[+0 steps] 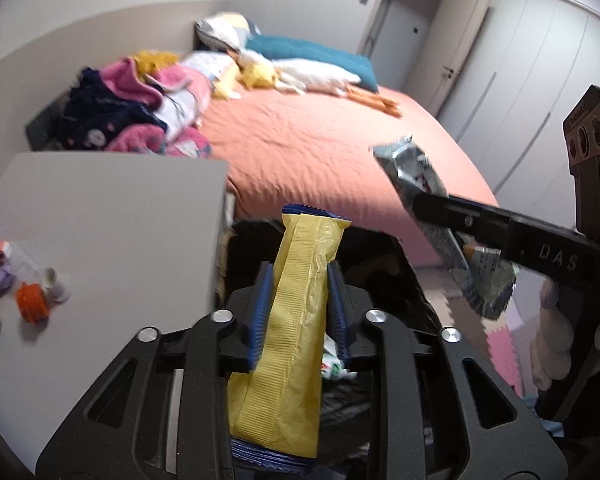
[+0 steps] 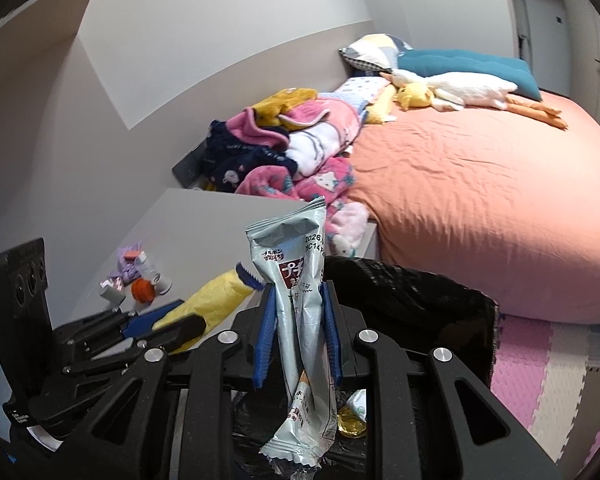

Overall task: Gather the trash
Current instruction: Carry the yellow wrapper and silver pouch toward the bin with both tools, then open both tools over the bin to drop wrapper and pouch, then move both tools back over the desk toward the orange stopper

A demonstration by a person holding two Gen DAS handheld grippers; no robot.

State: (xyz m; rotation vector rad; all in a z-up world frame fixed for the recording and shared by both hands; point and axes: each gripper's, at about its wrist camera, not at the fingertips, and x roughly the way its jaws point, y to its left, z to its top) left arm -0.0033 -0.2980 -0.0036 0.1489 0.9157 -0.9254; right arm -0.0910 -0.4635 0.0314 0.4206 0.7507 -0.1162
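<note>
The crinkled yellow plastic snack wrapper with blue serrated ends (image 1: 296, 320) stands clamped lengthwise between the blue-padded fingers (image 1: 260, 316) of the left gripper (image 1: 300, 312), held over the open black plastic trash bag (image 1: 384, 264) whose rim shows just beyond it. The silver foil snack pouch with a dark red label (image 2: 296, 304) is pinched the same way by the right gripper (image 2: 298, 328), its fingers (image 2: 266, 340) closed on the pouch's middle, its lower end hanging above the bag's opening, where a gold foil piece (image 2: 352, 426) and other scraps lie. In the left wrist view the right gripper reaches in from the right with the pouch tilted. To the left, the grey surface (image 1: 112, 208) carries an orange ribbed cap (image 1: 32, 302), small white containers (image 1: 56, 282) and purple bits near its left edge. Farther off, the bed with a salmon sheet (image 2: 480, 200) holds a heap of pink and navy clothes (image 2: 284, 152), a teal cushion (image 2: 464, 66) and a white plush goose (image 2: 460, 88). Pink and white foam floor mats (image 2: 548, 372) lie at near right.
</note>
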